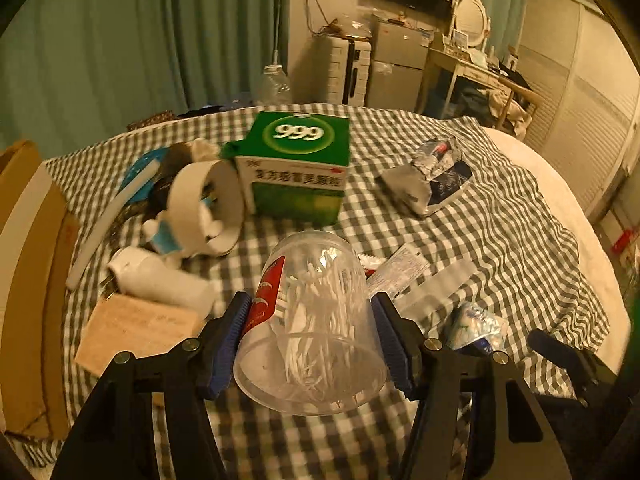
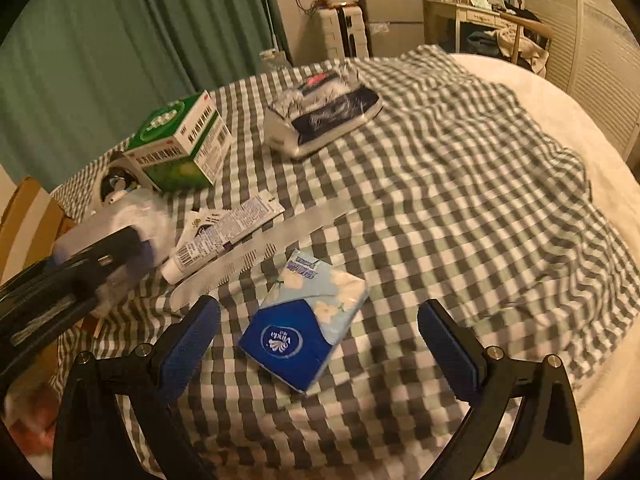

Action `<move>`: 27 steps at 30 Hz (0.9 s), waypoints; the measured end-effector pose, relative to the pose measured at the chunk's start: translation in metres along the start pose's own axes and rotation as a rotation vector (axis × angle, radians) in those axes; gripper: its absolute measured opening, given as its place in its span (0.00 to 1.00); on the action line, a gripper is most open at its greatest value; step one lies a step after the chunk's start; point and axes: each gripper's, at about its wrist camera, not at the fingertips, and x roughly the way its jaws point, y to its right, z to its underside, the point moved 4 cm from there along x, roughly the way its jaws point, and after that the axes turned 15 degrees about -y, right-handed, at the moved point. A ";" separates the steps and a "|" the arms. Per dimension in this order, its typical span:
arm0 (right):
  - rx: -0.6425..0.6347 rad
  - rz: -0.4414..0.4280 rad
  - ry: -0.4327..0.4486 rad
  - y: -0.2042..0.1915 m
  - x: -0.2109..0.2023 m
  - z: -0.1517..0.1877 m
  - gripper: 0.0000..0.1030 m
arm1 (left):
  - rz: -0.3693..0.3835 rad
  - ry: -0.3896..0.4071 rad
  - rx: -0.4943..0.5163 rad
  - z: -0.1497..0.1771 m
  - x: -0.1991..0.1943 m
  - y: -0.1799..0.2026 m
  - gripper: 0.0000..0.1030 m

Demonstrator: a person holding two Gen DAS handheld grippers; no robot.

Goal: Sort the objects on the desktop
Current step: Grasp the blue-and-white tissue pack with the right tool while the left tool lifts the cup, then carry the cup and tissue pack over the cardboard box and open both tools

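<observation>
We are gripping clear jar of floss picks (image 1: 310, 328) in left claw (image 1: 310, 344), pads pressing both sides, lifting it off checkered counter (image 2: 460, 200) for sorting. Right claw (image 2: 320, 344) is hanging released over tissue pack (image 2: 304, 320), lining up next grasp.

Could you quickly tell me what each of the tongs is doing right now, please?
Left tongs: closed on the clear plastic jar.
Right tongs: open, empty, either side of the tissue pack.
</observation>
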 end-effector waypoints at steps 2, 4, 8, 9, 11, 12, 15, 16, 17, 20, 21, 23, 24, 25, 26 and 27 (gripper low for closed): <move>0.010 -0.003 -0.031 0.000 0.011 -0.002 0.95 | 0.002 -0.002 -0.009 0.004 -0.003 -0.004 0.61; 0.037 -0.027 -0.081 0.002 0.025 -0.003 0.89 | 0.003 -0.009 -0.022 0.008 -0.005 -0.009 0.61; 0.039 -0.030 -0.101 0.003 0.036 -0.001 0.69 | 0.000 -0.015 -0.029 0.015 -0.010 -0.015 0.61; 0.024 -0.027 -0.092 0.001 0.034 -0.002 0.60 | -0.002 -0.017 -0.029 0.016 -0.011 -0.015 0.61; 0.000 -0.029 -0.088 -0.002 0.032 0.000 0.57 | -0.007 -0.016 -0.028 0.020 -0.017 -0.018 0.61; -0.007 -0.030 -0.090 -0.004 0.032 0.001 0.53 | -0.007 -0.015 -0.025 0.021 -0.020 -0.018 0.61; -0.044 -0.011 -0.080 -0.007 0.027 0.003 0.51 | -0.010 -0.006 -0.017 0.026 -0.029 -0.019 0.61; -0.059 0.009 -0.067 -0.009 0.024 0.003 0.51 | -0.010 -0.005 -0.017 0.028 -0.032 -0.020 0.61; -0.069 0.016 -0.061 -0.011 0.021 0.003 0.50 | -0.012 -0.003 -0.021 0.030 -0.036 -0.022 0.61; -0.121 0.040 -0.033 -0.021 0.009 0.006 0.38 | -0.009 0.002 -0.030 0.035 -0.046 -0.027 0.61; -0.134 0.053 -0.022 -0.024 0.005 0.008 0.36 | -0.010 0.002 -0.033 0.037 -0.050 -0.029 0.61; -0.151 0.067 -0.002 -0.029 -0.008 0.013 0.32 | -0.018 0.004 -0.035 0.038 -0.058 -0.032 0.61; -0.157 0.068 0.007 -0.030 -0.013 0.014 0.30 | -0.026 0.009 -0.034 0.039 -0.062 -0.033 0.61; -0.170 0.066 0.021 -0.035 -0.018 0.016 0.28 | -0.033 0.018 -0.035 0.039 -0.068 -0.035 0.61; -0.185 0.067 0.031 -0.039 -0.023 0.018 0.22 | -0.034 0.023 -0.037 0.041 -0.072 -0.037 0.61; -0.202 0.067 0.032 -0.042 -0.027 0.019 0.19 | -0.031 0.032 -0.043 0.042 -0.077 -0.038 0.61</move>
